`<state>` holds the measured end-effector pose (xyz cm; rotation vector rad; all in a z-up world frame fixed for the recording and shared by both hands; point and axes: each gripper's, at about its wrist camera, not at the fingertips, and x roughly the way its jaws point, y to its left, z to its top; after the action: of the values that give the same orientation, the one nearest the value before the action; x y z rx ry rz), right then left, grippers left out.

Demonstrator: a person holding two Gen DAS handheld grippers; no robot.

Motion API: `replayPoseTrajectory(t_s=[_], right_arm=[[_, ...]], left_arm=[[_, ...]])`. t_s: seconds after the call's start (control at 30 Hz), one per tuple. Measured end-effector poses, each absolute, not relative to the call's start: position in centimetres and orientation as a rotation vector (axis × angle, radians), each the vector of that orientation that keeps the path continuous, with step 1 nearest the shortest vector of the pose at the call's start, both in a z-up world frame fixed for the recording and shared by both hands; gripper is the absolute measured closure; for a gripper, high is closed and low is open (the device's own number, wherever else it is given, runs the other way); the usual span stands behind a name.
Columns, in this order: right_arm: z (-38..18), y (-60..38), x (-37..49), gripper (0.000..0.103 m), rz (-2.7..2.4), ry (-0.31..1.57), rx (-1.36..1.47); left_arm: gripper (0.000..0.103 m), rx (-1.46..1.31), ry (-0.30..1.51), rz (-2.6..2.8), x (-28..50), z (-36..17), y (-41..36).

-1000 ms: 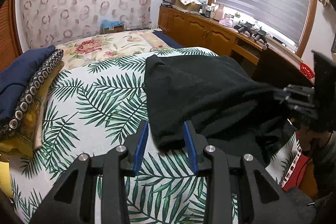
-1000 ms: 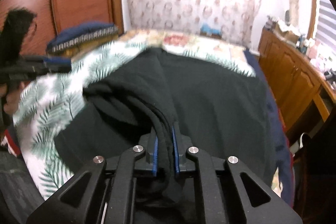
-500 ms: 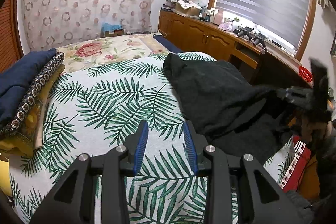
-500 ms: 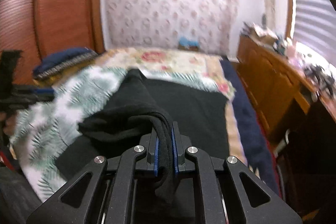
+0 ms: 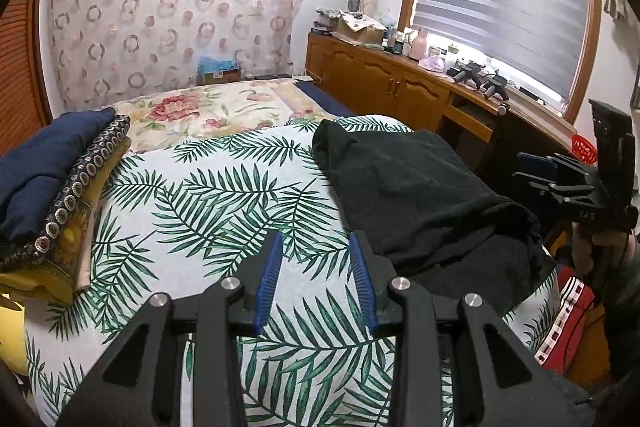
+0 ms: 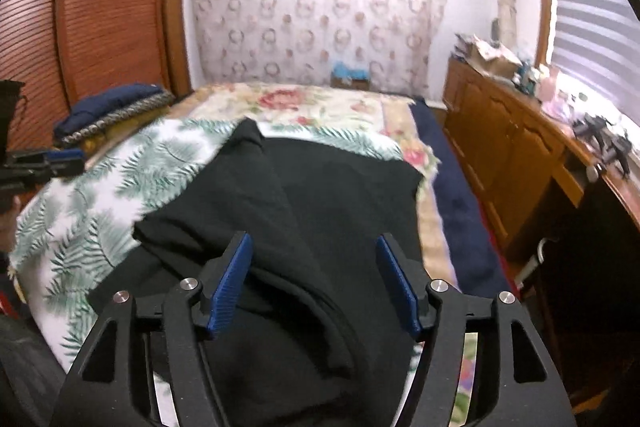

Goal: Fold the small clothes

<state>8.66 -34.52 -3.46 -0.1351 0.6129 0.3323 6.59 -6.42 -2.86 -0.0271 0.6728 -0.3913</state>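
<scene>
Though just opened, right claw (image 6: 314, 279) over garment (image 6: 320, 211)

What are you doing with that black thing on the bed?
A person is folding a black fleece garment on the palm-leaf bedspread with a gripper in each hand. The right gripper has just opened its jaws and let go of the fold it was pinching; the cloth lies loose between them. The left gripper hovers over bare bedspread beside the garment, jaws apart, holding nothing. A stack of folded navy and yellow cloths sits at the bed's edge.
</scene>
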Motion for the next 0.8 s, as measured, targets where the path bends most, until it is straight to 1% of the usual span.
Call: replayPoseTrajectory(t_s=[0.2, 0.53, 0.8], right_arm=[[-3.9, -30.5, 10.2, 0.032, 0.427, 0.626, -0.162], [-7.1, -23.0, 13.1, 0.032, 0.599, 0.738, -0.246], [-8.8, -19.1, 13.2, 0.032, 0.710, 0.794, -0.321]], left_arm=[[0.070, -0.026, 0.669, -0.387, 6.5, -2.9, -6.4], [0.070, -0.039, 0.685, -0.388, 6.5, -3.7, -6.2], [0.070, -0.053, 0.705, -0.391, 7.1, -4.6, -6.0]])
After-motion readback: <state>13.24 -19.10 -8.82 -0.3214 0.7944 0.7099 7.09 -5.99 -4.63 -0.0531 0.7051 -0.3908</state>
